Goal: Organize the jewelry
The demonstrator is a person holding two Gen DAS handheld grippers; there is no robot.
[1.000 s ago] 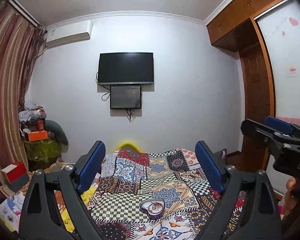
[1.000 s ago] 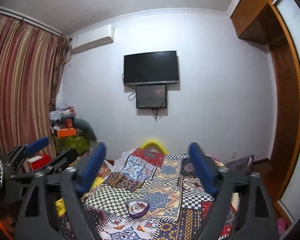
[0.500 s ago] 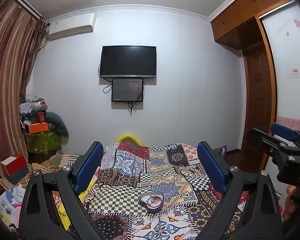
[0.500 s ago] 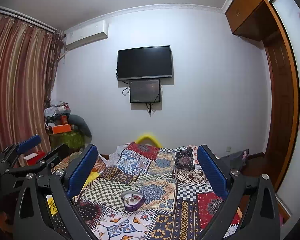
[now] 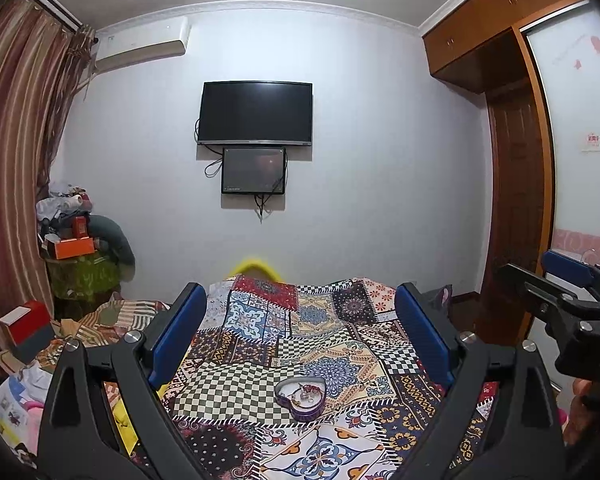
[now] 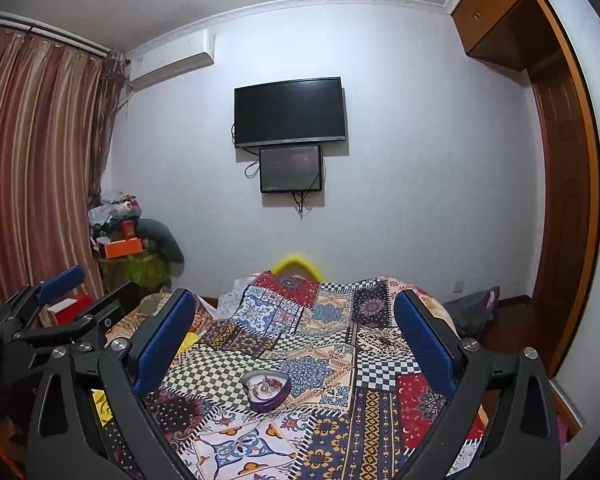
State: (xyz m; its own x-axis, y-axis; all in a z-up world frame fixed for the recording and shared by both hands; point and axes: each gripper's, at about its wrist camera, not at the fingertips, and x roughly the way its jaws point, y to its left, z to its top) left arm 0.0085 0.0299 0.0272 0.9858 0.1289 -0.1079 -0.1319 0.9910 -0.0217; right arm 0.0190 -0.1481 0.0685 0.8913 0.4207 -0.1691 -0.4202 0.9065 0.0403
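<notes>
Jaws spread wide and empty on both the left gripper (image 5: 300, 328) and the right gripper (image 6: 296, 328), raised above the bed (image 5: 260, 344). The heart-shaped jewelry box (image 5: 301, 397) (lid off, trinkets inside) sits on the patchwork quilt (image 6: 332, 356), ahead of and below both jaws.

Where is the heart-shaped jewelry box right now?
The heart-shaped box sits on the patchwork bedspread, low and central in both wrist views, ahead of both open grippers, touching neither.
</notes>
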